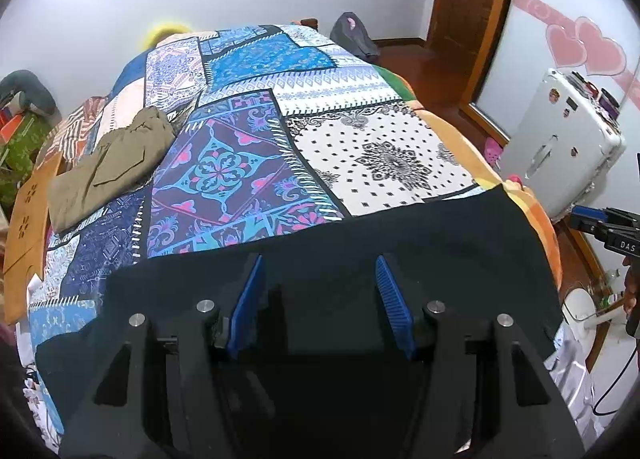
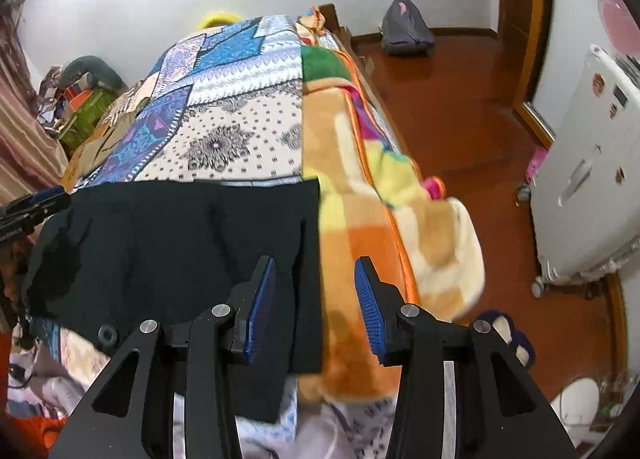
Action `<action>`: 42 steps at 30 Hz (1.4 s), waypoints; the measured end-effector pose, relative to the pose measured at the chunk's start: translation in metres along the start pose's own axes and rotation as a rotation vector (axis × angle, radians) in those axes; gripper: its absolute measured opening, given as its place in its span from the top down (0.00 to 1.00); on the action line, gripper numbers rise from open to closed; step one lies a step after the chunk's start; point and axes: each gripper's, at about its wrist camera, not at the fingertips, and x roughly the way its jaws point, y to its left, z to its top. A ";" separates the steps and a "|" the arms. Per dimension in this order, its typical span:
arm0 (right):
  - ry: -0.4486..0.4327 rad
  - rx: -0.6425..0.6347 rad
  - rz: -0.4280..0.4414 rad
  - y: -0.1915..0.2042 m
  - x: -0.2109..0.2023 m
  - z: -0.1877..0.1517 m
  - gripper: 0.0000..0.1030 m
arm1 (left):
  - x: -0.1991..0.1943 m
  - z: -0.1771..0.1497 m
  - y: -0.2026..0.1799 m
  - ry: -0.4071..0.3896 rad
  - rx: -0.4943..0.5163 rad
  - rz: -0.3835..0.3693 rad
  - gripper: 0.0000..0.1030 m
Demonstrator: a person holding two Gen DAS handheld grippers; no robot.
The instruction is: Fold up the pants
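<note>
We've got the black pants (image 1: 328, 227) spread flat across the near end of the patterned bedspread (image 1: 248, 147) — our left gripper (image 1: 320, 299) hangs right over them, jaws parted, blue pads (image 1: 394, 299) clear of the cloth and holding nothing. Over on the right gripper (image 2: 315, 301), jaws apart too, straddling the pants' edge at 12 o'clock: the left pad over black fabric, the right over the orange blanket (image 2: 360, 243). Whether either pad touches, we can't tell. An olive garment (image 1: 108, 167) sits at 10 o'clock. The pants' near edge disappears beneath our gripper bodies.
</note>
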 end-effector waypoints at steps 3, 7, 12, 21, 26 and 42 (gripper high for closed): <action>0.015 -0.021 0.016 0.008 0.023 0.010 0.63 | 0.012 0.000 0.004 0.026 -0.012 0.003 0.44; 0.063 -0.050 0.036 0.017 0.051 0.012 0.66 | 0.023 -0.004 0.005 0.052 -0.015 0.010 0.44; 0.101 -0.071 0.032 0.019 0.072 0.011 0.78 | 0.039 -0.009 0.007 0.085 -0.024 0.007 0.44; 0.046 -0.106 0.005 0.020 0.067 0.012 0.93 | 0.043 -0.008 0.010 0.084 -0.045 -0.004 0.44; -0.067 -0.146 -0.028 0.026 0.038 0.021 0.94 | 0.040 -0.006 0.010 0.075 -0.039 0.009 0.44; 0.006 -0.143 -0.083 0.017 0.088 0.044 0.94 | 0.042 0.001 0.008 0.072 -0.040 0.019 0.44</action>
